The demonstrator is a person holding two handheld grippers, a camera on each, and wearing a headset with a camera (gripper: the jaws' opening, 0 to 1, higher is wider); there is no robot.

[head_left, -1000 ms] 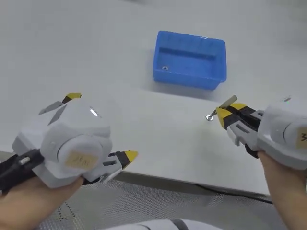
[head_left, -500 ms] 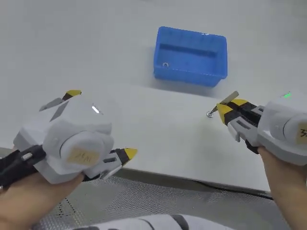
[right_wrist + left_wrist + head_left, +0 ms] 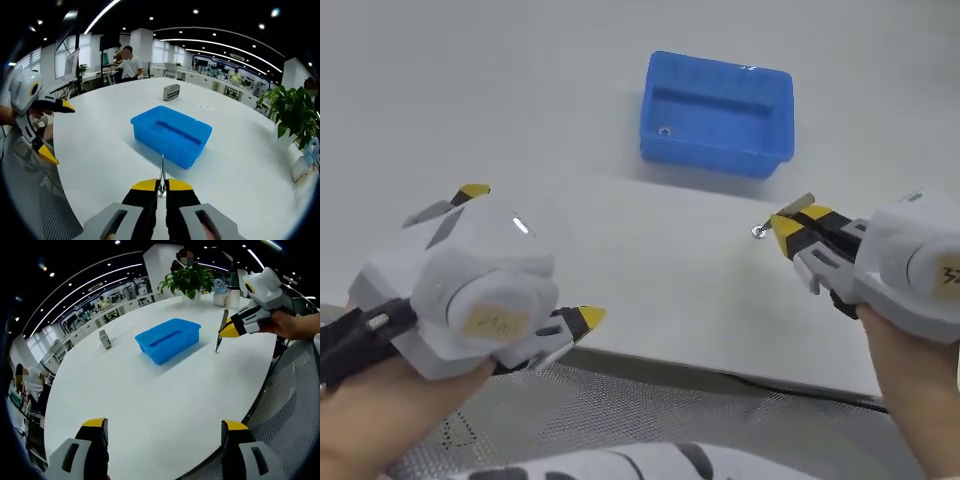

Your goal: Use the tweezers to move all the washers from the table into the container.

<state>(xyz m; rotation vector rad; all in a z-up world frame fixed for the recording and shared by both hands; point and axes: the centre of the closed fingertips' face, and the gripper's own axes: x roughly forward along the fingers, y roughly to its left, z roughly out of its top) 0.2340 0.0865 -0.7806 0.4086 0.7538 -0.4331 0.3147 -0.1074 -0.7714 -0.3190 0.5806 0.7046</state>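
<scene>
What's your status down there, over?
Right gripper shut on tweezers, tips at loose washer on table. Left gripper open, hanging clear. Another washer already in blue container. Nothing in the way.

Bench (image 3: 620,250): white top, recorded as smooth and matt, with a faint sheen where light falls. Container (image 3: 716,115): blue moulded plastic, smooth, walls seen to be slightly glossy. Tweezers (image 3: 797,207): bare grey metal, satin finish noted. Washer (image 3: 757,232) on the bench: metal, bright and reflective. Washer in the container (image 3: 665,131): metal, a glint observed. Left claw (image 3: 164,424) and right claw (image 3: 161,186): shells of hard white plastic, glossy; tips finished in matt yellow over black plastic. Mesh surface (image 3: 620,410) below the bench edge: grey, perforated, rough-textured.
</scene>
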